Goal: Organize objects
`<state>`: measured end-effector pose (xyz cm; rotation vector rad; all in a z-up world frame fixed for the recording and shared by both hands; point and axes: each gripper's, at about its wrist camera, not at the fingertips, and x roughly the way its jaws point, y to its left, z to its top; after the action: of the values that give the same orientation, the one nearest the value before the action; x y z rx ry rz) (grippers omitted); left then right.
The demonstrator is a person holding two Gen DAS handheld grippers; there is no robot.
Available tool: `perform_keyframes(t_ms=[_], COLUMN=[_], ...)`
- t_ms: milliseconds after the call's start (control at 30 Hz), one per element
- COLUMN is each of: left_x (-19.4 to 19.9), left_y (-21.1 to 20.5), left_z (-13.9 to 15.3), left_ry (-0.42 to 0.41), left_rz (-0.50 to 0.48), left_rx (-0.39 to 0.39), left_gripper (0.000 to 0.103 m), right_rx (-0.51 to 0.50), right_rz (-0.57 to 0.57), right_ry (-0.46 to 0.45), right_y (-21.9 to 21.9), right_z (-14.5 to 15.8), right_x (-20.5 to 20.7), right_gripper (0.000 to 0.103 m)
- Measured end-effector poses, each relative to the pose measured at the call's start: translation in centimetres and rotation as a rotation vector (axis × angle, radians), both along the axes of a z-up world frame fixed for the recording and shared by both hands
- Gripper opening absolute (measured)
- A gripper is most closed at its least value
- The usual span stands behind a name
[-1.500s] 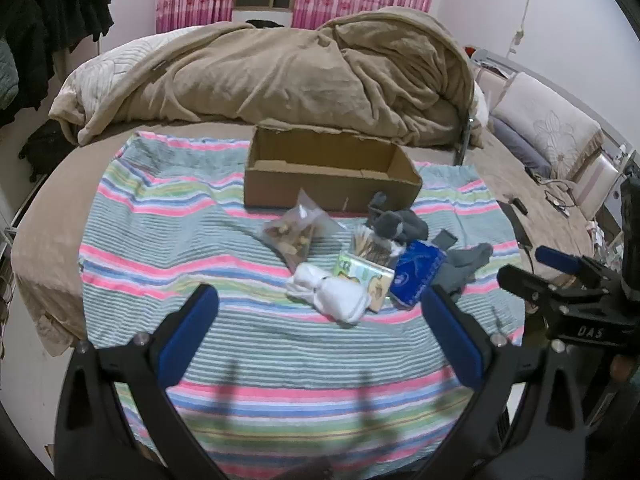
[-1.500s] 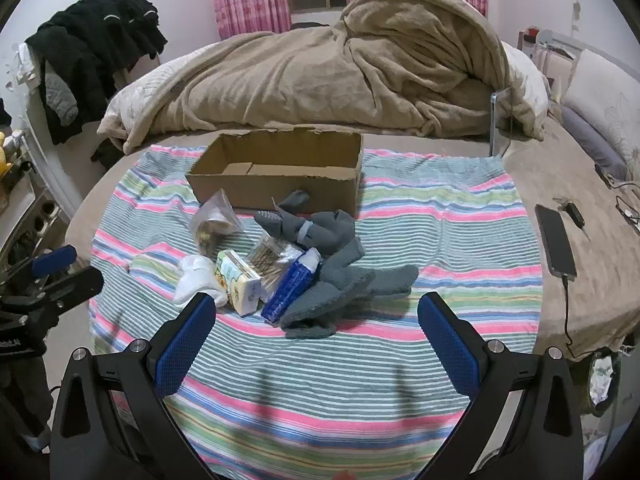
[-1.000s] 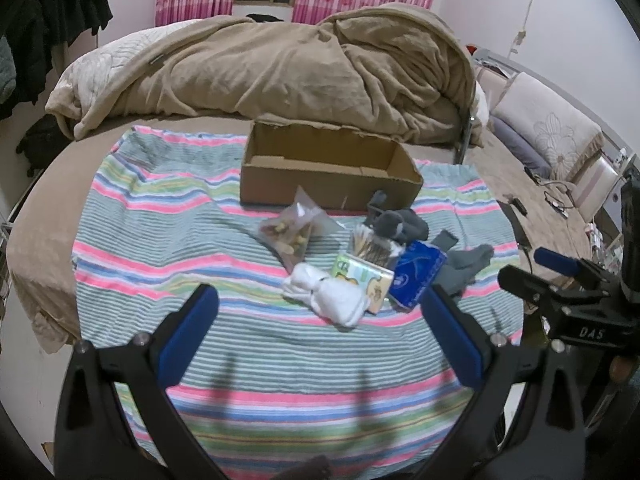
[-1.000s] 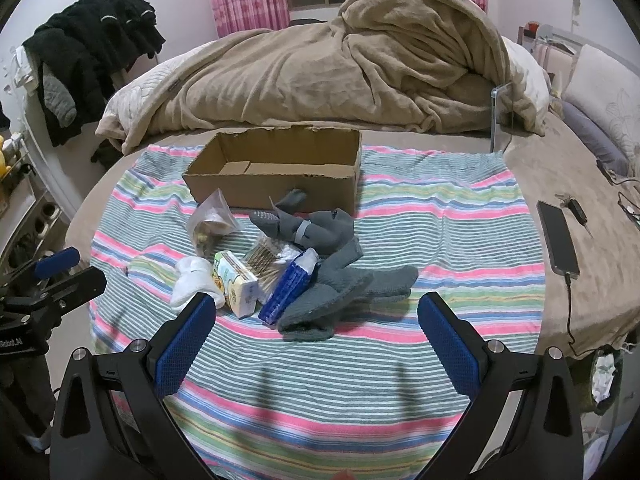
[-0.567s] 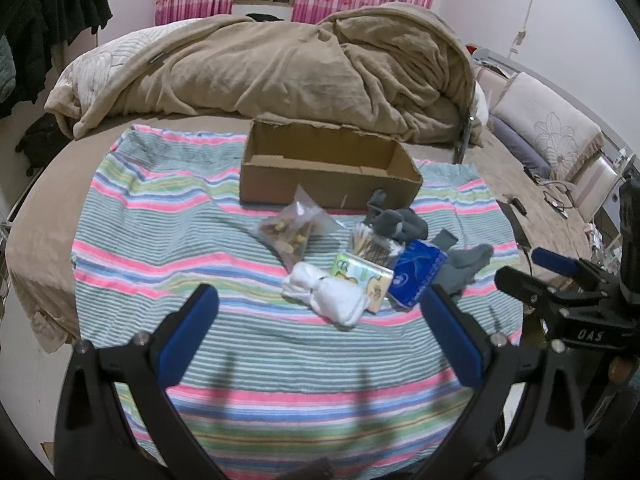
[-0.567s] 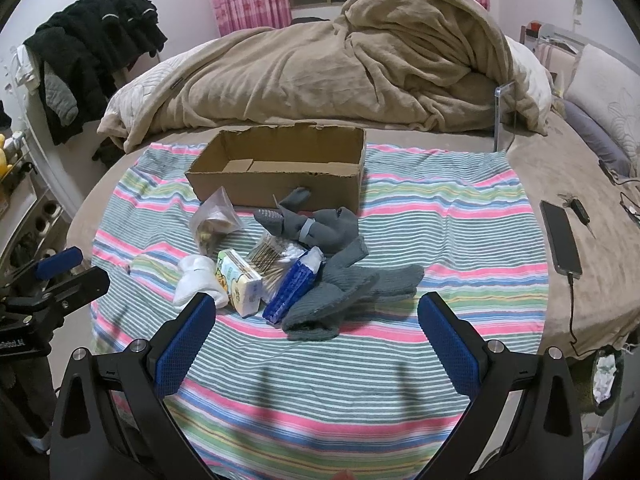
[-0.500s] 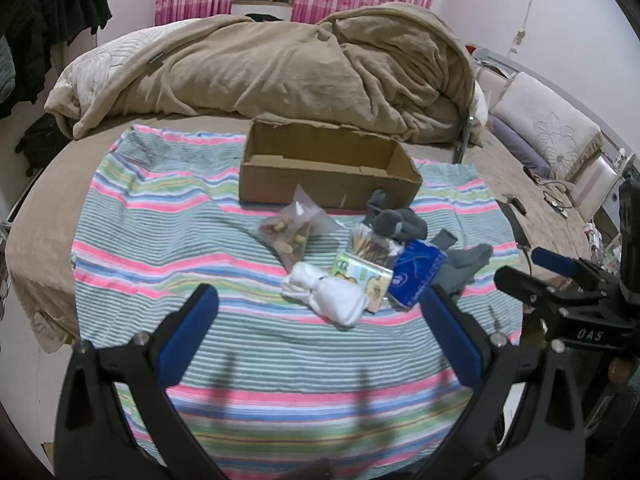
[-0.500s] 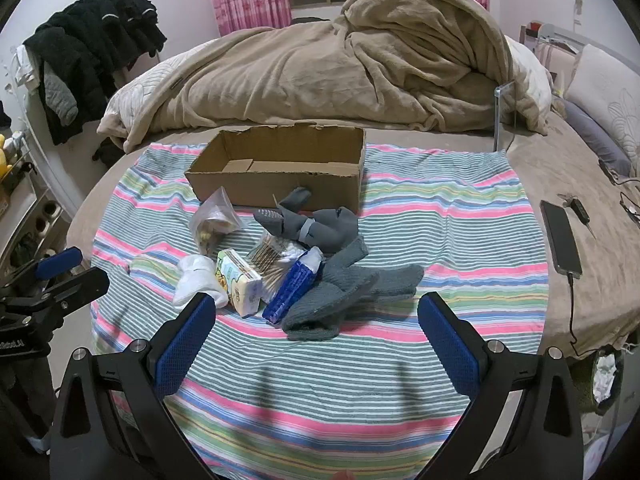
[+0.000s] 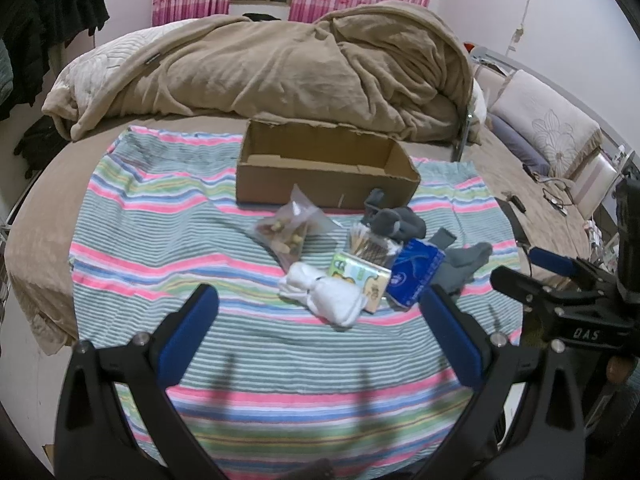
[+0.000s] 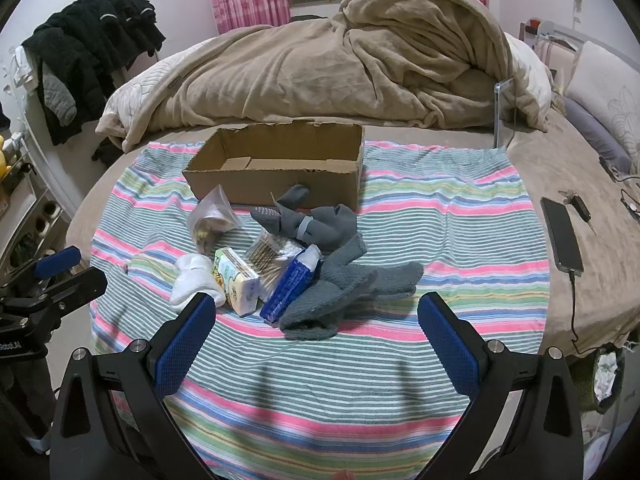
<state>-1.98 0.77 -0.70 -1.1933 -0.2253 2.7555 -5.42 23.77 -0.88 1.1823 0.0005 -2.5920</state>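
With both the left gripper [image 9: 318, 326] and right gripper [image 10: 316, 326] spread wide and empty, advance to the clutter ahead: white socks [image 9: 322, 296] first, then lift clear into the cardboard box [image 9: 320, 170] beyond.

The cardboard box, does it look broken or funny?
A little. The cardboard box has a ragged, torn top edge, clearest along its back rim, and nothing can be seen inside it. The socks, packets and bags all lie heaped on the striped blanket just in front of it, one grey sock leaning against its front wall.
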Motion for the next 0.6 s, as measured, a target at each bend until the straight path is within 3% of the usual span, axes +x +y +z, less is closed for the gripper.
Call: perform_keyframes(t_ms=[600], left_x=[-1.8], left_y=[0.2], left_z=[-1.3], left_ry=[-0.031], left_rz=[-0.016], left_rx=[0.003], left_gripper=[0.102], right_rx=[0.009], right_rz=[-0.005], right_ry=[-0.035], right_y=[-0.2], right_z=[-1.2], right_x=[-1.2], right_gripper=[0.103])
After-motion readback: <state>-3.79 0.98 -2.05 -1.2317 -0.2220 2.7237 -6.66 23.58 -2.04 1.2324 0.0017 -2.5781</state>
